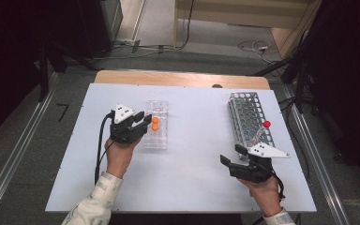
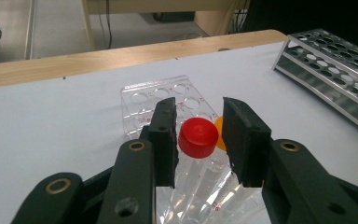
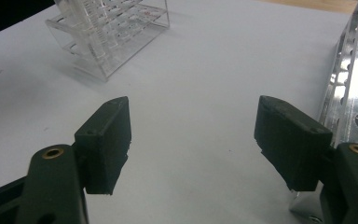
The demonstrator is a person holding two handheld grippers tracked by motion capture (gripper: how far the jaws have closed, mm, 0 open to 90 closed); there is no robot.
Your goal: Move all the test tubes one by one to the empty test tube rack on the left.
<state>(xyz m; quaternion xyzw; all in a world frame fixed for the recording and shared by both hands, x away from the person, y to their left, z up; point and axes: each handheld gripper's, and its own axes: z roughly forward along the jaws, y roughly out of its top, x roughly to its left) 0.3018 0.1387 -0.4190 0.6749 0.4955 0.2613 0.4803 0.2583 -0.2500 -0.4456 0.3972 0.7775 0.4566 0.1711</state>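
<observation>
A clear plastic tube rack [image 1: 155,140] stands left of the table's middle, with two orange-capped tubes [image 1: 155,123] in it. My left gripper [image 1: 145,120] reaches into it from the left. Between its jaws a red-capped tube [image 2: 198,137] stands in the clear rack [image 2: 142,99], with an orange cap [image 2: 219,133] just behind. A narrow gap shows on each side of the red cap, so my left gripper [image 2: 199,114] is open around it. Near the front right, my right gripper [image 1: 233,154] is open with nothing between its fingers [image 3: 106,140].
A metal tube rack [image 1: 249,117] lies at the right, beside my right gripper, holding one leaning red-capped tube [image 1: 265,125]. The same metal rack [image 3: 354,74] edges the right gripper view. Bare white tabletop [image 1: 197,140] lies between the two racks. A wooden strip runs along the far edge.
</observation>
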